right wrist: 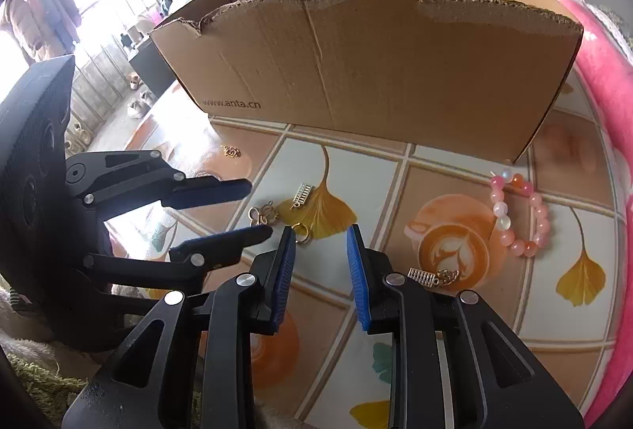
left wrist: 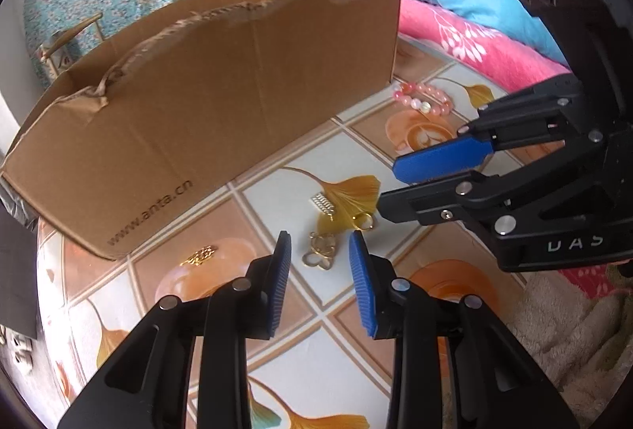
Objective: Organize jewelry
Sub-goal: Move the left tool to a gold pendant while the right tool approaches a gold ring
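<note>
A cardboard box (left wrist: 205,100) marked www.anta.cn stands on the patterned cloth, also in the right wrist view (right wrist: 376,73). My left gripper (left wrist: 320,243) is open, its fingers either side of a gold butterfly pendant (left wrist: 319,251). A gold ring (left wrist: 363,221), a rhinestone earring (left wrist: 323,204), a small gold chain (left wrist: 199,255) and a pink bead bracelet (left wrist: 423,98) lie around. My right gripper (right wrist: 321,235) is open and empty, just behind the ring (right wrist: 301,232). The bracelet (right wrist: 520,215), another rhinestone earring (right wrist: 431,276) and the pendant (right wrist: 263,213) show there.
Folded pink and blue blankets (left wrist: 467,21) lie to the right of the box. The tabletop carries a tile, leaf and coffee-cup print (right wrist: 451,247). A fluffy beige mat (left wrist: 573,330) lies at the near edge. The two grippers are close together over the jewelry.
</note>
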The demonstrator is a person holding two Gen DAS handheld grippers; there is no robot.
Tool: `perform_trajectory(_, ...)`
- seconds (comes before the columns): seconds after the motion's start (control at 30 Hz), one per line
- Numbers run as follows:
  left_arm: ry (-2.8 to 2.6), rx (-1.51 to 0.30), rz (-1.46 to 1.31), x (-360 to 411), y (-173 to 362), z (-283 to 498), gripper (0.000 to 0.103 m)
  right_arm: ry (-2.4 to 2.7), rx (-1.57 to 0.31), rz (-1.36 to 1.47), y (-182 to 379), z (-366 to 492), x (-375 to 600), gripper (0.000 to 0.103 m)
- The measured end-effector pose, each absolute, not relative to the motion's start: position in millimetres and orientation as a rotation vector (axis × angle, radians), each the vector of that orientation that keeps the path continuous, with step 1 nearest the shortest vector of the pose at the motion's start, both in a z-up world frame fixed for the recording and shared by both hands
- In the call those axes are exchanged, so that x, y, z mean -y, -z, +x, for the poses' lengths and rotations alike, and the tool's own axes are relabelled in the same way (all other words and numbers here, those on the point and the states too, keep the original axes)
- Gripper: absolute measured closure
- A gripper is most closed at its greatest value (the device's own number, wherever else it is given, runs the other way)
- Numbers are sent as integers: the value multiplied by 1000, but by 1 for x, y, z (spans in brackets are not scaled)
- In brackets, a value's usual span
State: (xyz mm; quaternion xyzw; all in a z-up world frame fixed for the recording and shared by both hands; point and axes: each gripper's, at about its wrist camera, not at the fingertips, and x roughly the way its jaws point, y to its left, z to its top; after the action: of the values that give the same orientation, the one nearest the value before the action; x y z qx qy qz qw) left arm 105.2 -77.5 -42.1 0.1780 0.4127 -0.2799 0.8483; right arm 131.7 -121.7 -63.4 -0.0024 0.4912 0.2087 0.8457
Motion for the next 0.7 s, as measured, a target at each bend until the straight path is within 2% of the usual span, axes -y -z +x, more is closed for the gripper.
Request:
perform_trajectory(0.07,593,-876,381,80,43,108,74,-441,-1039,-3,64,132,123,78)
perform_trajectory(0.27,610,-889,374,82,43,111,88,-439,-1041,15,65,131,127,78)
perform_trajectory(0.43,604,-884,383,85,43,111,91,-435,-1039,22,64,128,132,78)
perform_trajectory(0.57,599,-877,377,84,40,110,98,-428,-1034,27,61,124,136,78)
perform_trajectory(0.7,601,-872,375,83,38,107,99,-425,-1033,29,60,122,138,78)
